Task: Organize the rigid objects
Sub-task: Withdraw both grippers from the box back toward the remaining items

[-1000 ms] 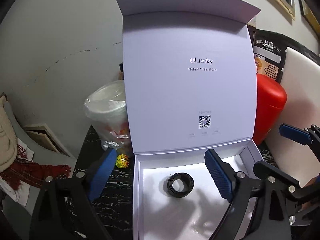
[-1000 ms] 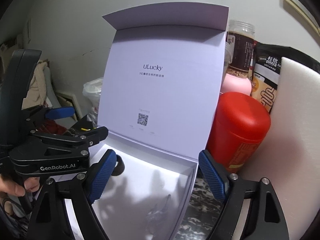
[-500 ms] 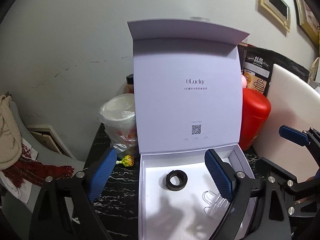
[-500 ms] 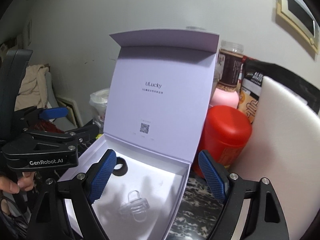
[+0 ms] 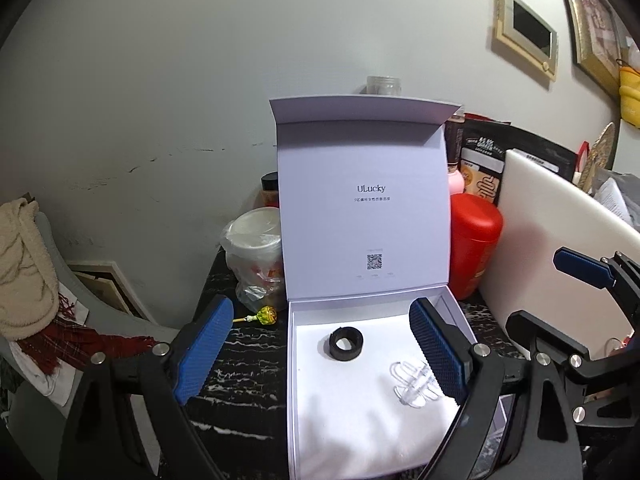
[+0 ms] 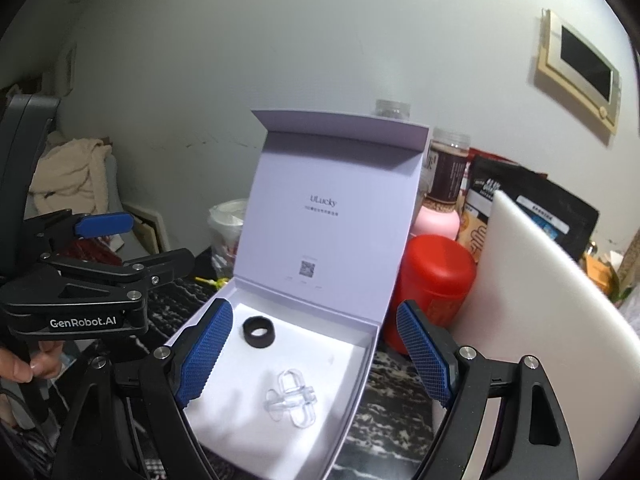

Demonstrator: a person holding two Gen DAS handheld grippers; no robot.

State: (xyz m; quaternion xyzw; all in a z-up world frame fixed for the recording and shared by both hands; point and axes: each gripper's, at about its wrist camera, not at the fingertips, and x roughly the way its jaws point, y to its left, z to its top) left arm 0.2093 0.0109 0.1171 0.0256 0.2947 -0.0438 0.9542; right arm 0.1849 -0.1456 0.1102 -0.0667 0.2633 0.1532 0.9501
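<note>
A crumpled plastic bag (image 5: 256, 264) and a yellow foil lollipop (image 5: 266, 315) sit left of the white cardboard box (image 5: 362, 208), whose stiff lid stands upright. On its matte floor lie a black ring (image 5: 346, 343) and a clear plastic piece (image 5: 414, 384), apart. A glossy red canister (image 5: 474, 248) stands right. The left gripper (image 5: 320, 354) and right gripper (image 6: 314, 354) gape empty above the box.

We are noting a red canister (image 5: 474, 240) standing just beside a white foam board (image 5: 560, 216), with a pink bottle (image 6: 436, 220) and a dark-filled jar (image 6: 448, 168) sitting behind it. A black snack pouch (image 6: 532, 204) is leaning at the back. A bagged white cup (image 5: 256, 252) is standing on the black marble tabletop (image 5: 240, 392), a yellow lollipop (image 5: 266, 315) lying near it. A framed picture (image 5: 528, 34) is hanging on the wall.
</note>
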